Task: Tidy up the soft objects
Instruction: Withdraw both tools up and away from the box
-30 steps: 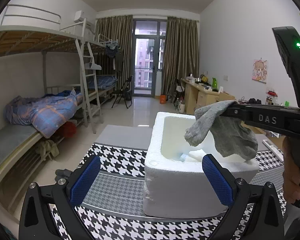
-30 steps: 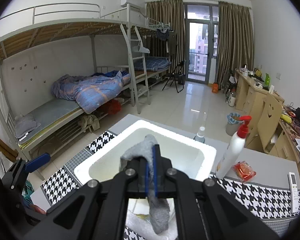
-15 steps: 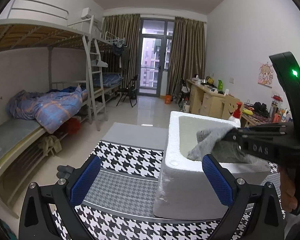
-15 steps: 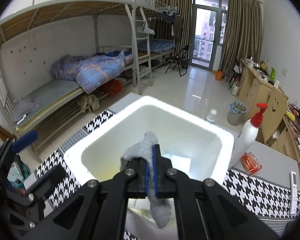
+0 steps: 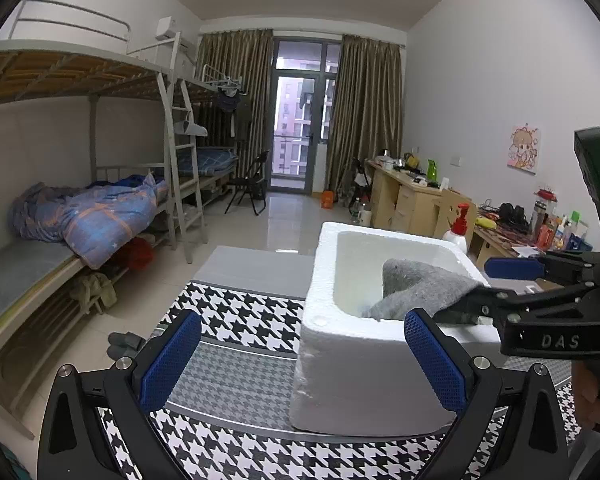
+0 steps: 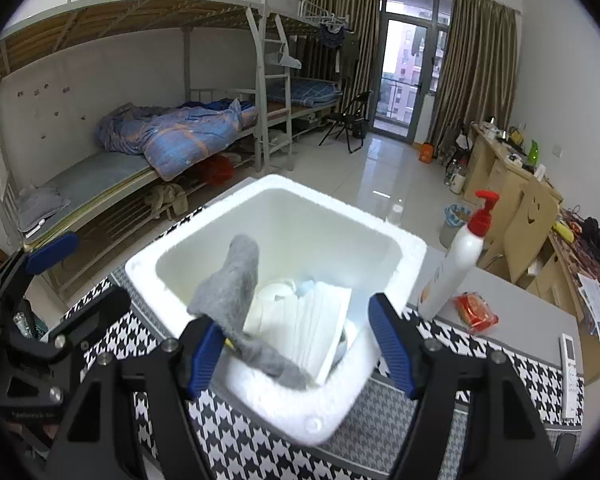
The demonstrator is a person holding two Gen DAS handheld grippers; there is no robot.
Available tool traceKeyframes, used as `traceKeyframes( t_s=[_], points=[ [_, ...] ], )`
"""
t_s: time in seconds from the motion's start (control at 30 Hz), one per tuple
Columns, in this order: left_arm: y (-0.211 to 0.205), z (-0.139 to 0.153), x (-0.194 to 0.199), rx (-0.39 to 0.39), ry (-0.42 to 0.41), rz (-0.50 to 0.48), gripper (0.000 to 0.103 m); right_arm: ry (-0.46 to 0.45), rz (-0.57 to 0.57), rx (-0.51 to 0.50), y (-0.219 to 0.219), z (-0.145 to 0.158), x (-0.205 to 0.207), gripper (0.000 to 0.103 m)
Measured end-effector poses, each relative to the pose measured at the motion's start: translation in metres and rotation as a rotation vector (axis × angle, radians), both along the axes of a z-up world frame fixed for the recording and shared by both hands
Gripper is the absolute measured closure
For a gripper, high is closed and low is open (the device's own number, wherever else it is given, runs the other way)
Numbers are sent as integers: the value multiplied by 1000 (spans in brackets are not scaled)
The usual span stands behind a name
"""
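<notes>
A grey sock [image 6: 232, 288] droops over the near rim of the white foam box [image 6: 340, 232] and clings to the left finger of my right gripper [image 6: 296, 336]. That gripper's jaws are opening, and the pads no longer press on the sock. White folded masks [image 6: 312, 320] lie inside the box. In the left wrist view the sock [image 5: 420, 288] hangs from the right gripper [image 5: 496, 286] over the box [image 5: 340, 380]. My left gripper [image 5: 302, 356] stands open and empty in front of the box's near wall.
A white pump bottle with a red top [image 6: 460, 264], a red packet [image 6: 476, 312] and a white remote [image 6: 570, 376] lie to the right of the box on the houndstooth cloth [image 6: 244, 436]. A bunk bed [image 5: 80, 220] stands to the left and desks [image 5: 412, 200] to the right.
The right gripper sank toward the box and its jaws went from shut on the sock to wide apart. The sock now sags into the box. The left gripper stayed put.
</notes>
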State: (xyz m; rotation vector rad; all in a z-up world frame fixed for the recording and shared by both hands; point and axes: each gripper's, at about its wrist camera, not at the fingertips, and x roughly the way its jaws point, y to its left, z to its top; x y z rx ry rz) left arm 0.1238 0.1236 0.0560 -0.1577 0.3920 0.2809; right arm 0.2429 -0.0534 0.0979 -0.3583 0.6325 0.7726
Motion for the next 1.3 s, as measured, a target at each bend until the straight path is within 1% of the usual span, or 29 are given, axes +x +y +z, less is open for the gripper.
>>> traceKeyframes(
  t_s=[0.13,0.2,0.33,0.47,0.63,0.67,0.7,0.73,0.9,1.0,1.1,1.3],
  points=[
    [-8,1,5,18,13,-29,1,-4,0,0,-8,0,-4,29],
    [-12,2,4,28,10,-28,1,-9,6,0,-12,0,-8,29],
    [-14,3,3,21,5,-30,1,-21,10,10,-22,1,-14,29],
    [-15,4,0,16,2,-34,1,-30,9,41,-32,3,-19,29],
    [-22,7,-5,28,-6,-34,1,-48,4,92,-46,4,-29,28],
    [-24,7,-6,30,-7,-36,1,-52,3,101,-49,4,-31,25],
    [-27,8,-6,33,-8,-38,1,-58,-1,108,-51,4,-32,19],
    [-29,9,-8,35,-11,-41,1,-69,-7,118,-54,3,-34,17],
    [-39,11,-20,39,-32,-64,1,-97,-38,150,-70,0,-46,13],
    [-46,14,-27,37,-51,-81,1,-116,-85,204,-83,-1,-54,8],
    [-54,15,-36,30,-76,-91,1,-117,-109,254,-97,0,-61,6],
    [-69,14,-46,29,-98,-109,1,-167,-139,272,-111,-5,-79,1]
  ],
)
